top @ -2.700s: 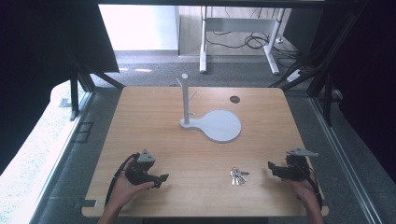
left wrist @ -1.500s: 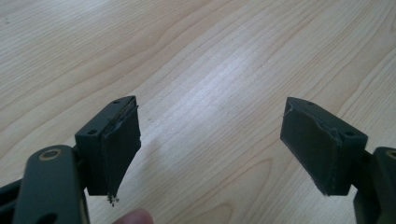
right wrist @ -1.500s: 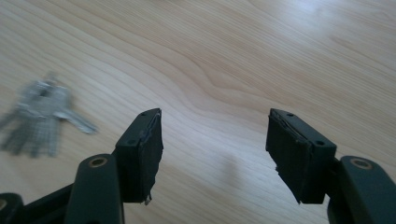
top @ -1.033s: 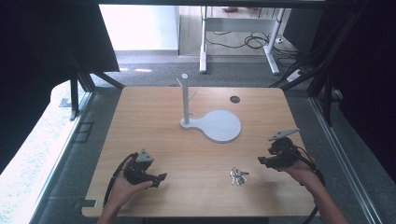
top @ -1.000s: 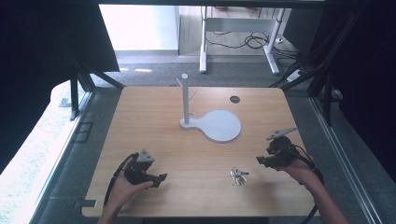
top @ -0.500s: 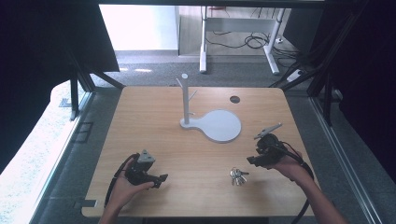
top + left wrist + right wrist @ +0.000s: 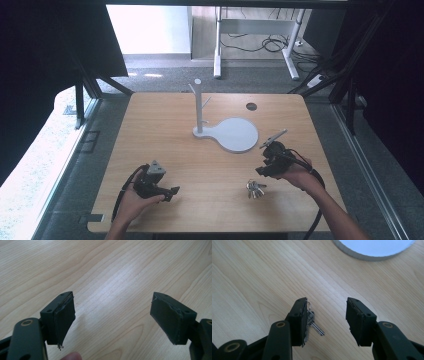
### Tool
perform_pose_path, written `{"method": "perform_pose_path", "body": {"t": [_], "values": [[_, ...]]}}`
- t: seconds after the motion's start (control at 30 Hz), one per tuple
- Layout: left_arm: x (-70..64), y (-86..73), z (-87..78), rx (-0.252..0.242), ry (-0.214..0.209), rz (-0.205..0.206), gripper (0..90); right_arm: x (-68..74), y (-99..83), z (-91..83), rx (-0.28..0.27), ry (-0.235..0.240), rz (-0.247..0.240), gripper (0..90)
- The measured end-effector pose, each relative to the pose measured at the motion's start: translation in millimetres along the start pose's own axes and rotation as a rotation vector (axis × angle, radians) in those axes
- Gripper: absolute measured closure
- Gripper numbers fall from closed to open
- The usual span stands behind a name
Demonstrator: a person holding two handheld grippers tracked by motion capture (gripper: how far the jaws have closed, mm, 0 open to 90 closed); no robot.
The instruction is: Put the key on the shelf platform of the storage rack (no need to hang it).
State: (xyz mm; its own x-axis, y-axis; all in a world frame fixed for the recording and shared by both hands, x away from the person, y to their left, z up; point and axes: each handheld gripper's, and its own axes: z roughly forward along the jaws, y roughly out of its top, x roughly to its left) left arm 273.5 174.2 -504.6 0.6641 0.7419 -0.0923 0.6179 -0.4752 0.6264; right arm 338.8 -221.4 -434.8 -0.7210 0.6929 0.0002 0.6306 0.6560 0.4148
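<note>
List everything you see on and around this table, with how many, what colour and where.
Table: one, light wood, centre of the high view.
Stand: one, white, a round base with an upright pegged post, middle of the table.
Keys: one bunch, silver, near the front edge, right of centre; in the right gripper view they lie by one jaw, not between the two.
Hole: one, dark, round, far right part of the tabletop.
Desk legs: white, on the floor beyond the table, with dark cables.
Left gripper: one, black, jaws open over bare wood, front left.
Right gripper: one, black, jaws open, just above the keys.
</note>
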Motion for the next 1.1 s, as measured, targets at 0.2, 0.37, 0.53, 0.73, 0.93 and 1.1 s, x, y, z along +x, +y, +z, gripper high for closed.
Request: {"method": "perform_pose_path", "body": {"t": [0.2,0.37,0.53,0.73,0.93,1.1], "values": [[0.6,-0.4,-0.4,-0.001,0.001,-0.008,20.3,4.0,6.8,11.9,0.025,0.032,-0.009,57.2],[0.9,-0.6,0.8,0.004,-0.002,-0.005,20.3,6.2,7.4,20.5,0.053,0.086,-0.002,63.1],[0.4,-0.6,1.0,0.005,-0.004,-0.005,20.3,8.2,7.7,33.1,0.093,0.109,0.005,64.2],[-0.2,-0.3,2.5,0.013,-0.006,0.004,20.3,12.9,8.2,48.6,0.14,0.103,-0.013,66.0],[0.3,-0.3,2.4,0.012,-0.006,0.011,20.3,11.6,7.3,59.6,0.164,0.11,-0.006,69.1],[0.1,-0.3,2.6,0.016,-0.008,0.01,20.3,11.5,7.8,63.0,0.173,0.119,0.005,70.3]]}}
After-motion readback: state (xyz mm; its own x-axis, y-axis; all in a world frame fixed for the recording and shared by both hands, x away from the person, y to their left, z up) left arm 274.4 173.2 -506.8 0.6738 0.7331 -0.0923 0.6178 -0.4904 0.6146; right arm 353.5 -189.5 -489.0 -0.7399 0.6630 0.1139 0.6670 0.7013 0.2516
